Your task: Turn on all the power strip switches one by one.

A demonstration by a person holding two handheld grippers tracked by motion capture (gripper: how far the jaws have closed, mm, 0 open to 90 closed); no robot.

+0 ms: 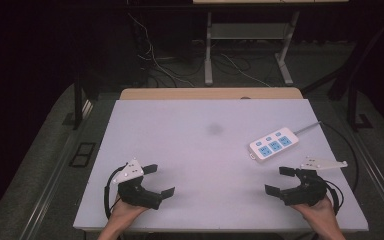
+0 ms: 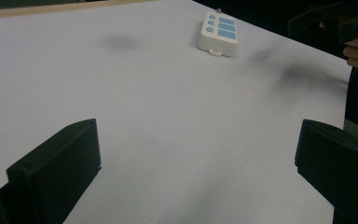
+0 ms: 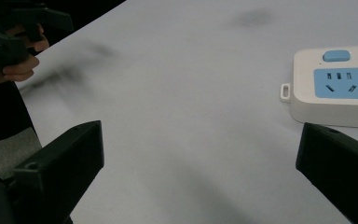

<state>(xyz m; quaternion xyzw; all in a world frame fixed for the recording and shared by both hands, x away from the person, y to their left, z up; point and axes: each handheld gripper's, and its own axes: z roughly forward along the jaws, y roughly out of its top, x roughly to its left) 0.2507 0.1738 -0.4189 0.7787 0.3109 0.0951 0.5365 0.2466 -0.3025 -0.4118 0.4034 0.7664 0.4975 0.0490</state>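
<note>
A white power strip [image 1: 274, 142] with blue sockets and blue switches lies on the right half of the white table [image 1: 195, 150], its grey cable running off to the far right. My left gripper [image 1: 159, 180] hovers open near the front left edge, jaws wide apart over bare table. My right gripper [image 1: 281, 180] is open near the front right edge, just in front of the strip. The left gripper view has the strip [image 2: 217, 33] far ahead. In the right gripper view the strip's end [image 3: 338, 86] lies just beyond the right jaw.
A wooden strip [image 1: 210, 93] borders the table's far edge. Behind it are a white desk frame [image 1: 250, 45] and loose cables on the grey floor. A faint dark smudge [image 1: 215, 129] marks the table's middle. Dark stands flank the table.
</note>
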